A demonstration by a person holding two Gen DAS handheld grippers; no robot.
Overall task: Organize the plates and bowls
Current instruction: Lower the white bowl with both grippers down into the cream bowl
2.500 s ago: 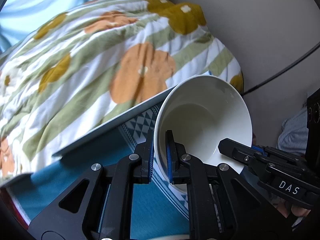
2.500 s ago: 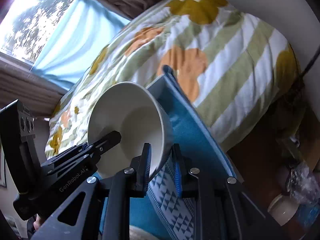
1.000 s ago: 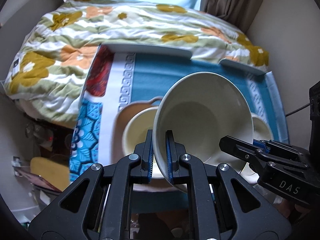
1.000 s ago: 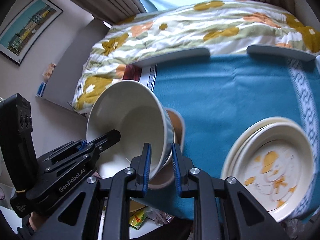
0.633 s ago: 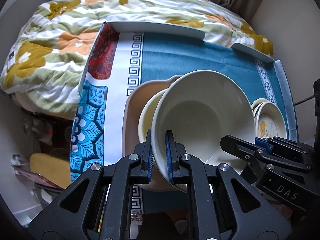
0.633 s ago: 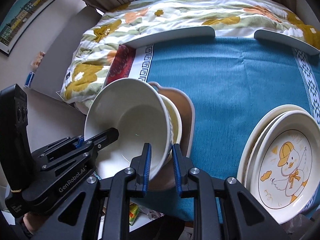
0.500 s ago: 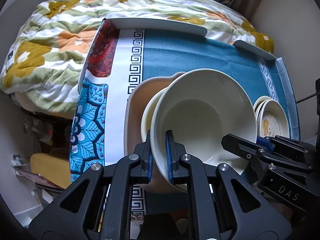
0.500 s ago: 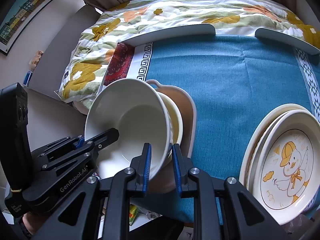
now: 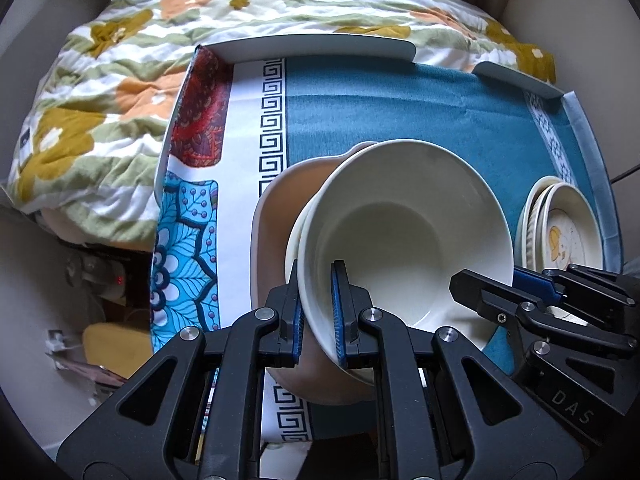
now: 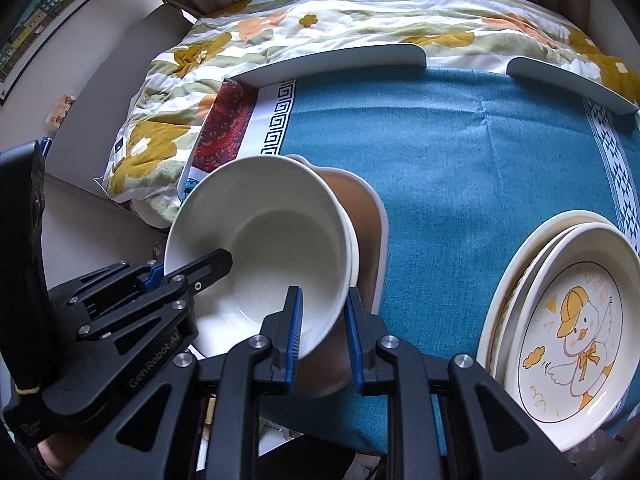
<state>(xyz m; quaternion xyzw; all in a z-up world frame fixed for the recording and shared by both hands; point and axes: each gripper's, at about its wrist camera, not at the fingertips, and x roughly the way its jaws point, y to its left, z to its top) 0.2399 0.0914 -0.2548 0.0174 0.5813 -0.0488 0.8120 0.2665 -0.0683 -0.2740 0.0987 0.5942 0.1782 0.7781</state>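
Note:
A large white bowl [image 9: 400,232] [image 10: 272,240] is held at its rim from two sides. My left gripper [image 9: 317,292] [image 10: 184,268] is shut on the rim at the left, one finger inside the bowl. On the opposite rim, my right gripper [image 10: 323,308] [image 9: 496,284] is shut the same way. The bowl hangs tilted right over a cream bowl [image 9: 294,240] [image 10: 354,248], whose rim peeks out beneath. I cannot tell whether the two touch. The cream bowl stands in a tan dish [image 9: 276,208] [image 10: 368,208]. A stack of plates [image 9: 560,232] [image 10: 572,320], a duck drawn on the top one, lies at the right.
The table [image 9: 400,112] [image 10: 460,152] wears a blue cloth with patterned borders and has raised grey rails at its far edge. A flowered quilt [image 9: 120,80] [image 10: 360,20] on a bed lies behind and to the left. Clutter shows on the floor [image 9: 100,280] left of the table.
Both grippers, still shut on the white bowl, swung from facing the bed to pointing down at the table. They then sank, bringing the bowl close over the cream bowl.

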